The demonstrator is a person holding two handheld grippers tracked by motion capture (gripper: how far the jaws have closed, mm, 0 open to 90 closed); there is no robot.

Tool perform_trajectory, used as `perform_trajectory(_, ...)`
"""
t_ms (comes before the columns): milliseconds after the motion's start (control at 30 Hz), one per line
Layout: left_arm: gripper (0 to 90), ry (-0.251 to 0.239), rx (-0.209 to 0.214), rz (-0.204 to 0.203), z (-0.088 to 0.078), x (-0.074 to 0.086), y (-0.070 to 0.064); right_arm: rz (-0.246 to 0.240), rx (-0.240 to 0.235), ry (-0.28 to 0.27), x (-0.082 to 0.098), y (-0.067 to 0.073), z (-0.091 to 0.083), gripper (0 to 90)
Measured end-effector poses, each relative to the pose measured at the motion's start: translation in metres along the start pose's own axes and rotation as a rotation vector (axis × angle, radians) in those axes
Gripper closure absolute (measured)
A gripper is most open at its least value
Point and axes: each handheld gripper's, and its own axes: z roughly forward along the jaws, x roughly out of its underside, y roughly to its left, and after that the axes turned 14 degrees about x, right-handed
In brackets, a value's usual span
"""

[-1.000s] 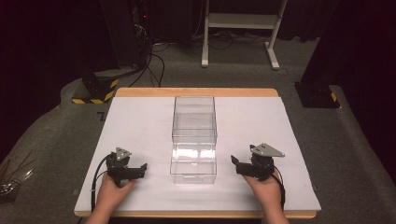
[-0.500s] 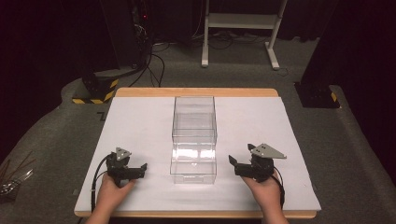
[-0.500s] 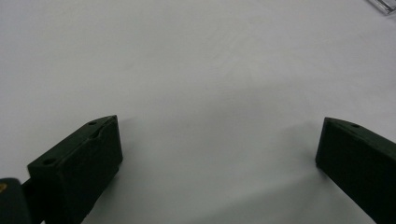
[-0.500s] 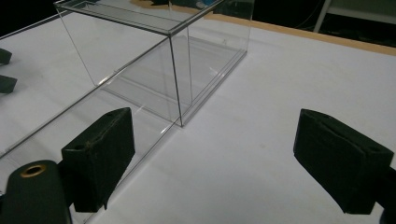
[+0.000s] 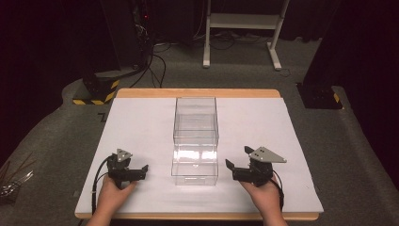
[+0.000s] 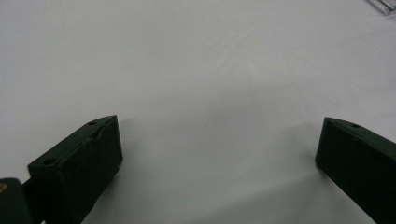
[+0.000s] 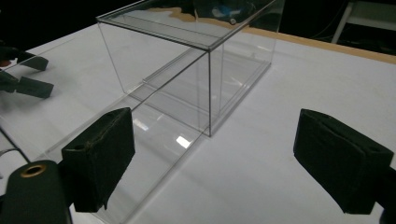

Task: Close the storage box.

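1. While nothing is gripped yet, I see the clear acrylic box (image 5: 195, 139) lying lengthwise in the middle of the white table cover (image 5: 141, 122), between my two grippers; it looks like two see-through sections, a taller far one and a lower near one (image 5: 195, 165) that meet about halfway.
2. From the right gripper view, the box (image 7: 187, 70) sits ahead and to the left of my jaws, empty as far as I can tell, its near tray-like part reaching down behind the left jaw.
3. My right gripper (image 5: 236, 170) rests on the cover just right of the box's near end, jaws spread wide, holding nothing and apart from the acrylic.
4. My left gripper (image 5: 139, 172) rests on the cover to the box's left, jaws wide apart too; its own view looks at bare white cover (image 6: 210, 84) with a corner of clear acrylic (image 6: 385, 4) at the top right.
5. I judge the work at its very start: both grippers are poised, the box is untouched, and the whole approach and grasp is left to do.
6. Beyond the wooden table edge (image 5: 197, 92) I see grey carpet, a white stand (image 5: 242, 23) and cables.
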Motion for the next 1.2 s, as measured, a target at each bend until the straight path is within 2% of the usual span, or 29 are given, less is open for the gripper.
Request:
perform_trajectory(400, 0.8, 0.0, 0.0, 0.0, 0.0, 0.0, 0.0, -0.02, -0.042, -0.04, -0.007, 0.014, -0.008, 13.2)
perform_trajectory(967, 0.8, 0.0, -0.001, 0.002, 0.0, 0.0, 0.0, -0.029, -0.093, -0.045, -0.008, 0.03, -0.016, 13.9)
perform_trajectory(1200, 0.7, 0.001, 0.001, -0.001, 0.0, 0.0, 0.0, -0.033, -0.131, -0.043, -0.007, 0.039, -0.017, 14.0)
